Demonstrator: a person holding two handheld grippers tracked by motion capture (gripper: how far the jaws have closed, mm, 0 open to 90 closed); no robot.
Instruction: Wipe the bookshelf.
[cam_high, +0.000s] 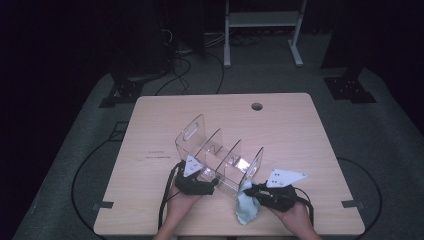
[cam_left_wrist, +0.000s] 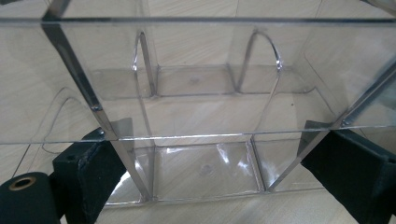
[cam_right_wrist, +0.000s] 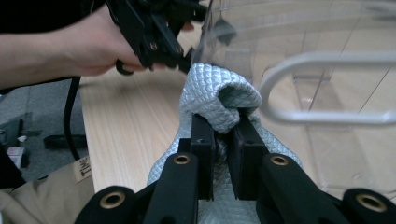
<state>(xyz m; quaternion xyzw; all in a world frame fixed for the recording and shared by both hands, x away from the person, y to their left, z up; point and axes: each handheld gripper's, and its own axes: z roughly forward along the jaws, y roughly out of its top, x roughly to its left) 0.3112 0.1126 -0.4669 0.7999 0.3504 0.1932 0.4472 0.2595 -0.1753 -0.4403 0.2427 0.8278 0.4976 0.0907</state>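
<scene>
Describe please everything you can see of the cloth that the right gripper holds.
The cloth is pale blue-grey with a quilted, diamond-patterned weave, like microfibre. The right gripper is shut on it: a bunched fold bulges above the black jaws, and the rest hangs down beneath them. In the high view it droops at the table's near edge. Its fold lies against the right end wall of the clear acrylic organizer; whether it really touches the wall, I cannot tell.

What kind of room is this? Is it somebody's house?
Probably not a house; it looks like a lab or recording studio. A lone wooden table stands on grey carpet in a dark room, cables trail across the floor, and equipment stands wait behind.
</scene>
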